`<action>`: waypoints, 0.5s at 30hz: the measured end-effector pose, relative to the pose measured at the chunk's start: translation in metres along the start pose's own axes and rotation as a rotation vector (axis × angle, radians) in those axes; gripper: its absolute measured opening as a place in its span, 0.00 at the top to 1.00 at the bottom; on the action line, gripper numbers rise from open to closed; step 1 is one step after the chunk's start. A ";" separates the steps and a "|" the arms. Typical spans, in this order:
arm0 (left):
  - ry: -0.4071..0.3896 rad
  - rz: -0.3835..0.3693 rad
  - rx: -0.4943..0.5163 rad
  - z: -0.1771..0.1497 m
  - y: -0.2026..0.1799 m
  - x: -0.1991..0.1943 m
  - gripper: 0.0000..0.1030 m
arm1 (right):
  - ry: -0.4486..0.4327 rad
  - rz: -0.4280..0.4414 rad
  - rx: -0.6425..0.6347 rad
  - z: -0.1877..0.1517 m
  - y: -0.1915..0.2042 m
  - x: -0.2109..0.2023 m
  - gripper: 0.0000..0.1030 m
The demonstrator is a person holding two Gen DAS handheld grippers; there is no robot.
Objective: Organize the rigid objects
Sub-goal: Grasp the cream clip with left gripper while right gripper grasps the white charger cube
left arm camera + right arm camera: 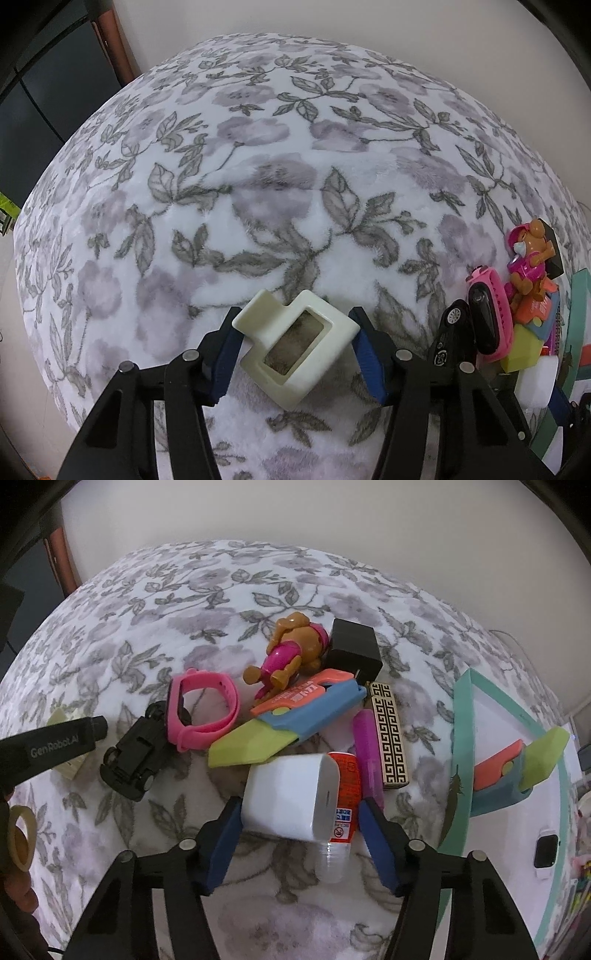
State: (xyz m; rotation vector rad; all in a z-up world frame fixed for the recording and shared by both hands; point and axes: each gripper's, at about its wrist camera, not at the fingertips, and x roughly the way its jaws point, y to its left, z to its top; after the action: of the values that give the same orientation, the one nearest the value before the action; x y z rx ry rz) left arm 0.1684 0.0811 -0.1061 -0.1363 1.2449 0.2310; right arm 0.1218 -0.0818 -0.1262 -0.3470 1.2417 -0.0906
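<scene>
On the floral blanket (258, 166) a cream plastic frame (295, 347) with a square window lies between the blue pads of my left gripper (295, 325). Both pads press on its opposite corners. In the right wrist view my right gripper (301, 806) is shut on a white charger block (291, 794). The block rests on a clear bottle with a red label (345, 794), and the right pad is close against that label. Beyond it lies a pile: a toy knife (280, 731), a pink watch band (203, 709), a black toy car (136, 753) and a brown and pink pup figure (291, 646).
A teal-rimmed white tray (461, 716) at the right holds a second toy knife (517, 771). A black adapter (352, 646), a patterned gold bar (389, 734) and a purple tube (367, 753) lie in the pile. The left gripper's black body (55, 746) shows at the left, a wall behind.
</scene>
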 end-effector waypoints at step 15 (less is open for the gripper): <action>-0.004 -0.054 -0.048 0.000 0.009 -0.018 0.43 | -0.016 0.106 0.080 0.001 -0.020 -0.011 0.68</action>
State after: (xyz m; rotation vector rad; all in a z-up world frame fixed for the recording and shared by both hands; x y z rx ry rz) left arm 0.1609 0.0880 -0.0890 -0.2110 1.2307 0.2145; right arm 0.1211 -0.0980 -0.1096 -0.2116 1.2345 -0.0458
